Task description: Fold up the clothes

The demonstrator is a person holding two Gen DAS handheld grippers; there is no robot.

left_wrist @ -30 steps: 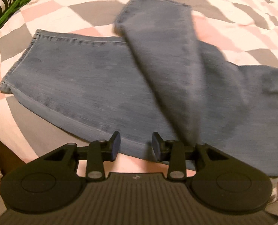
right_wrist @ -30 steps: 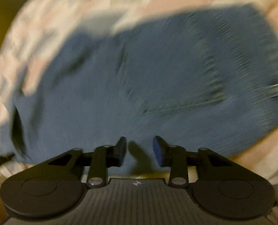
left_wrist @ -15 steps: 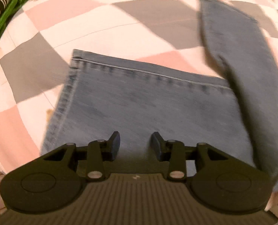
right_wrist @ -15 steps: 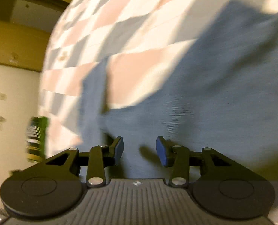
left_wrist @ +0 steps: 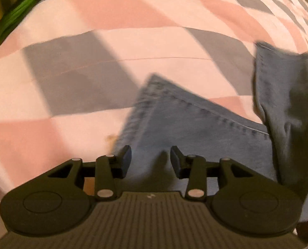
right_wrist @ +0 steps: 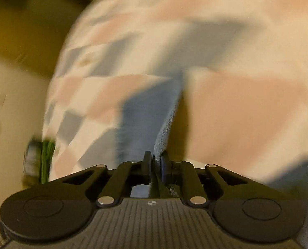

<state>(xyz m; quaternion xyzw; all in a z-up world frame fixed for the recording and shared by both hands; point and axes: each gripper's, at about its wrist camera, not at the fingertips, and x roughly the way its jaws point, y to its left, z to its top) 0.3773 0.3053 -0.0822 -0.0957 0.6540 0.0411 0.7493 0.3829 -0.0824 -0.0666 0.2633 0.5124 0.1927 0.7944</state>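
Both my tongs have swung leftward across the bed since a sec ago. L gripper (left_wrist: 150,158) hovers over the jeans (left_wrist: 191,128) hem corner, jaws part open w/ nothing between them. Jeans lie on the checkered bedspread (left_wrist: 112,41), one leg raised at right. R gripper (right_wrist: 156,161) has just been closing; it's now pinched on a denim fold.

bedspread (left_wrist: 133,41): checked pink, grey, white; thin seam line across it | folded green fabric (left_wrist: 12,12): far left corner on the bedspread, striped item on top, blurred | small brownish spot (left_wrist: 110,139) on a white patch | wall (right_wrist: 19,41): yellowish, blurred
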